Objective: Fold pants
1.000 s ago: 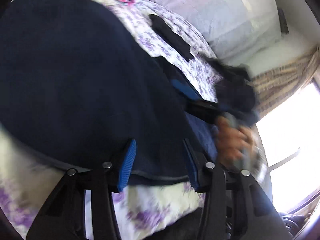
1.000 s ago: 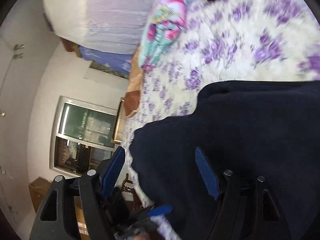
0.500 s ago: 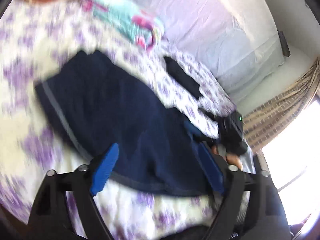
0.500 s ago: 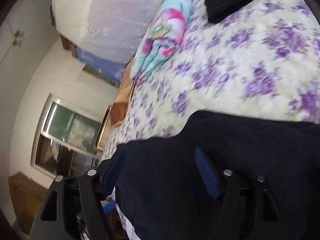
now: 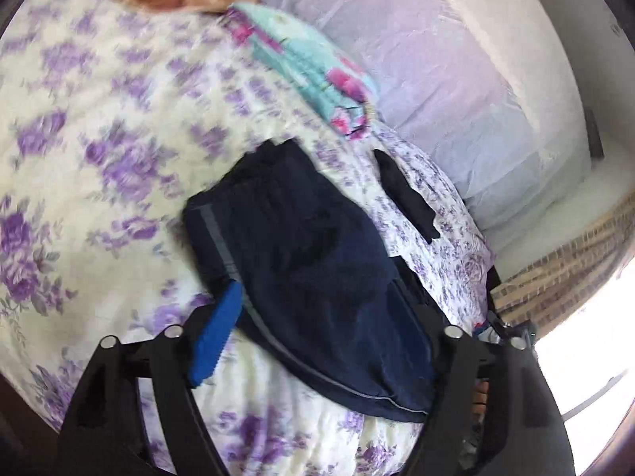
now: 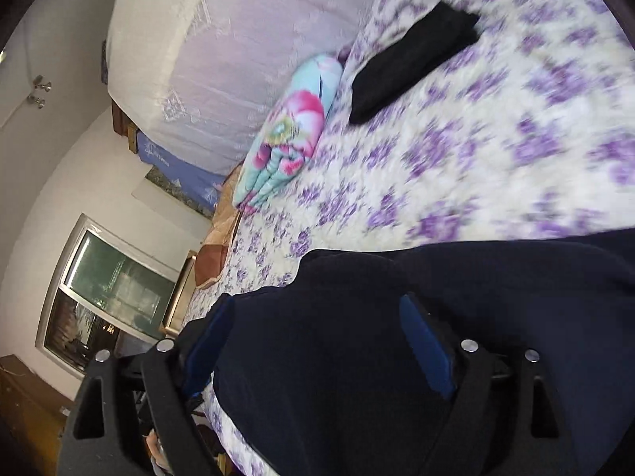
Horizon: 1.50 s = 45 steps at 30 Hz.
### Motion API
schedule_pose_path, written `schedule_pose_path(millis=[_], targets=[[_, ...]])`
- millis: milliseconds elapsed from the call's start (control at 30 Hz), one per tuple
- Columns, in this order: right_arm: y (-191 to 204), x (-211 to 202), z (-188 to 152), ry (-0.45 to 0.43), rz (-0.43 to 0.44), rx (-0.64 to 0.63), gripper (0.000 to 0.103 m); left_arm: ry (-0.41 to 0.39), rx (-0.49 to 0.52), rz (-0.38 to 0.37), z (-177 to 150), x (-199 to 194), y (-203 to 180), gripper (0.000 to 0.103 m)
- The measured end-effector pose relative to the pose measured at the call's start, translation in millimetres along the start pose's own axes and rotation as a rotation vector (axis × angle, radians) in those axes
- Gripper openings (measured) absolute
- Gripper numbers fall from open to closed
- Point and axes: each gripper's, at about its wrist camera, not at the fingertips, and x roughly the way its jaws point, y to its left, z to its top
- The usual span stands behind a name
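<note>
On the flowered bedspread (image 5: 91,127) lie the navy pants (image 5: 317,261), folded. Left gripper (image 5: 313,333) closing on nothing; right gripper (image 6: 317,341) spreading wider, empty, hovering over cloth. Risk: a blue pad could snag the top layer and undo the fold.

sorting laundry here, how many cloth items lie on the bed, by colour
navy: 1, the folded pants
black: 1, a small folded piece
turquoise and pink floral: 1, a folded bundle
total: 3
</note>
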Motion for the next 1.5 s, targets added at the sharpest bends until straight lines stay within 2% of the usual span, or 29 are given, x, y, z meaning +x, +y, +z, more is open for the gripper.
schedule_pose_path(millis=[67,167,233,333,400,467,567,733,833,967,1033,1167,1333,1500], targets=[[-11,-41,-10,-0.065,-0.017,0.023,0.086,0.027,0.062,-0.067,-5,9,-29,0.08],[-28,-101,-31,-0.16,-0.058,0.051,0.086,0.07,0.145,-0.108,-19,28,-66,0.092],[-39,-148,-50,-0.227,-0.103,0.077,0.086,0.111,0.197,-0.124,-32,47,-88,0.092],[-61,-212,-81,-0.303,-0.162,0.151,0.086,0.22,0.225,-0.169,-55,83,-112,0.093],[-79,-246,-100,-0.33,-0.142,0.242,0.086,0.274,0.234,-0.202,-68,102,-120,0.093],[-91,-263,-113,-0.337,-0.11,0.294,0.086,0.287,0.268,-0.179,-82,116,-129,0.096],[-107,-265,-120,-0.331,-0.13,0.329,0.086,0.26,0.339,-0.101,-93,128,-132,0.097],[-146,-236,-109,-0.303,-0.17,0.416,0.087,0.244,0.458,-0.043,-109,128,-134,0.097],[-133,-242,-93,-0.37,-0.165,0.392,0.088,0.23,0.504,-0.015,-113,129,-136,0.098],[-101,-246,-72,-0.368,-0.153,0.262,0.091,0.198,0.554,0.024,-121,132,-138,0.098],[-105,-250,-66,-0.383,-0.183,0.272,0.091,0.18,0.586,0.038,-126,132,-139,0.098],[-121,-249,-60,-0.387,-0.165,0.32,0.092,0.164,0.631,0.058,-131,132,-140,0.098],[-137,-255,-78,-0.361,-0.224,0.372,0.092,0.16,0.628,0.051,-130,131,-138,0.098],[-154,-262,-99,-0.439,-0.209,0.388,0.091,0.158,0.632,0.08,-132,134,-141,0.098]])
